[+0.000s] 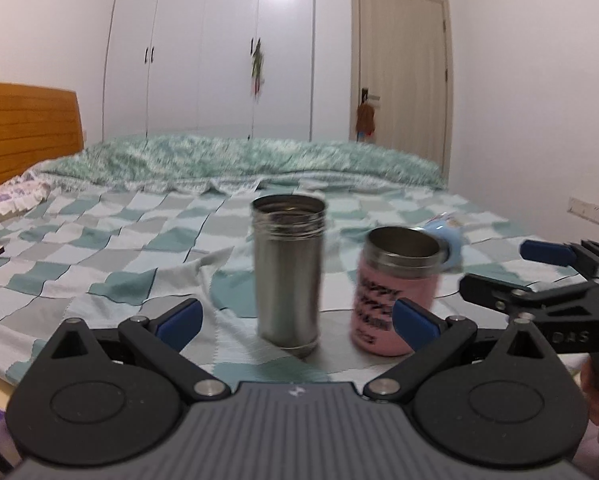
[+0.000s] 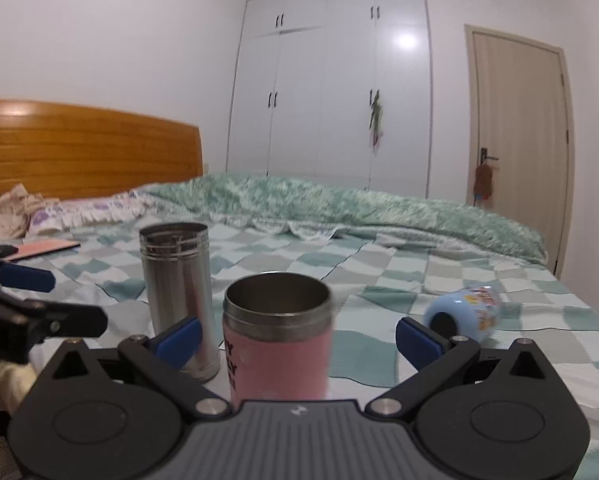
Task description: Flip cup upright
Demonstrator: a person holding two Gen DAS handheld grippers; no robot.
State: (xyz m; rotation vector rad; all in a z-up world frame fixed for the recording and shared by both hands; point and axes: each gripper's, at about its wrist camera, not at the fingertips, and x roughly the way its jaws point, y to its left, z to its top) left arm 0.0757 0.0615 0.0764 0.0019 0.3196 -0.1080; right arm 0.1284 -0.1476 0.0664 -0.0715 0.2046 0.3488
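A tall steel cup [image 1: 288, 272] stands upright on the checked bed cover, mouth up. A pink cup with a steel rim [image 1: 395, 292] stands upright to its right. A light blue cup [image 2: 465, 312] lies on its side farther right, also seen behind the pink cup in the left wrist view [image 1: 445, 236]. My left gripper [image 1: 295, 320] is open, with the steel cup between and just beyond its blue pads. My right gripper [image 2: 297, 336] is open around the pink cup [image 2: 277, 344]; the steel cup [image 2: 179, 300] is left of it. Neither gripper holds anything.
The bed [image 2: 419, 280] has a rumpled green quilt [image 2: 339, 204] at the back, pillows [image 2: 79, 212] and a wooden headboard [image 2: 79, 152] at the left. A flat pinkish book [image 2: 43, 249] lies at the left. White wardrobe [image 2: 331, 88] and door [image 2: 519, 128] stand behind.
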